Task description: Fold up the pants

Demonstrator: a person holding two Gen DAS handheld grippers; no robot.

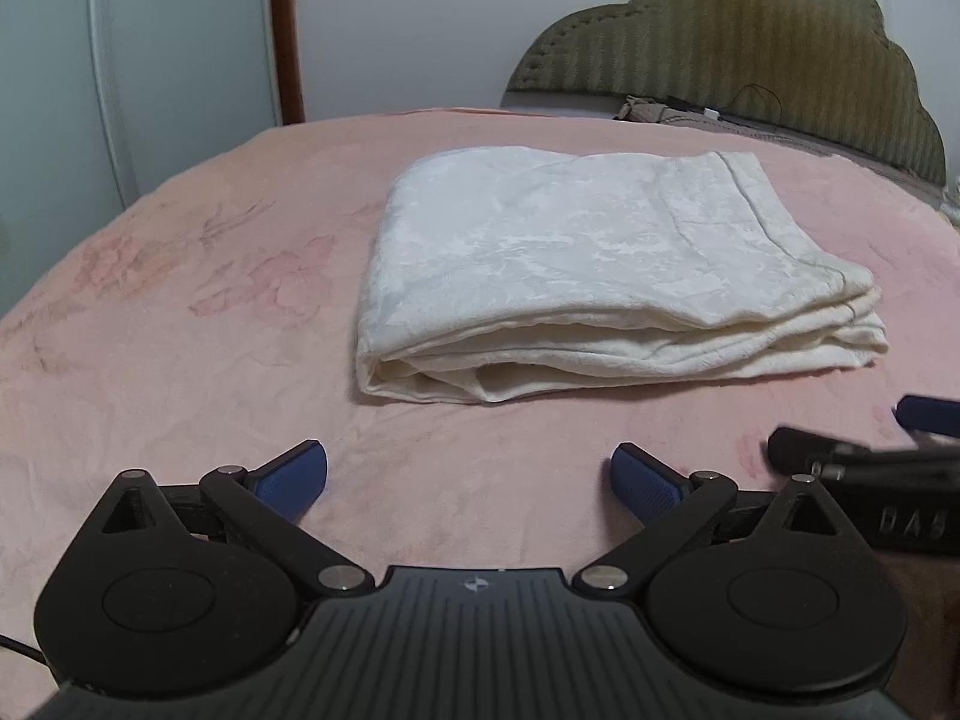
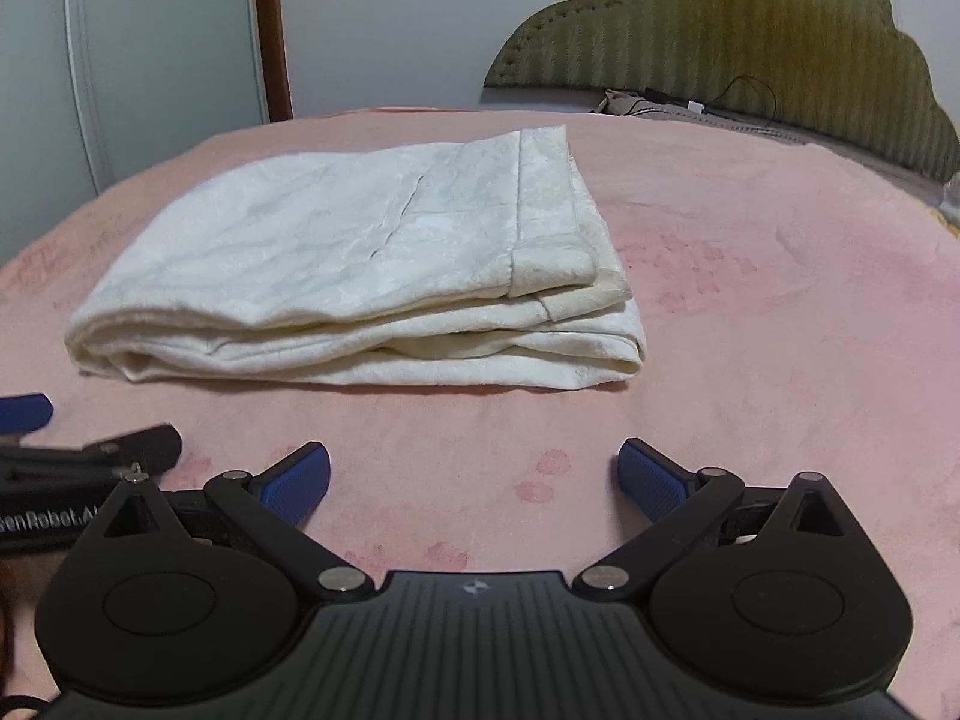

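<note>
The white pants [image 1: 576,264] lie folded into a thick rectangular stack on the pink bed cover [image 1: 180,312]; the stack also shows in the right wrist view [image 2: 366,270]. My left gripper [image 1: 469,480] is open and empty, hovering over the cover short of the stack's near folded edge. My right gripper [image 2: 474,480] is open and empty, also short of the stack. Each gripper shows at the edge of the other's view: the right gripper [image 1: 864,450] and the left gripper [image 2: 78,444].
A green padded headboard [image 1: 750,48] stands at the back right, with cables and small items [image 1: 690,111] at its foot. White wardrobe doors [image 1: 150,60] and a brown wooden post [image 1: 285,30] stand beyond the bed's far left edge.
</note>
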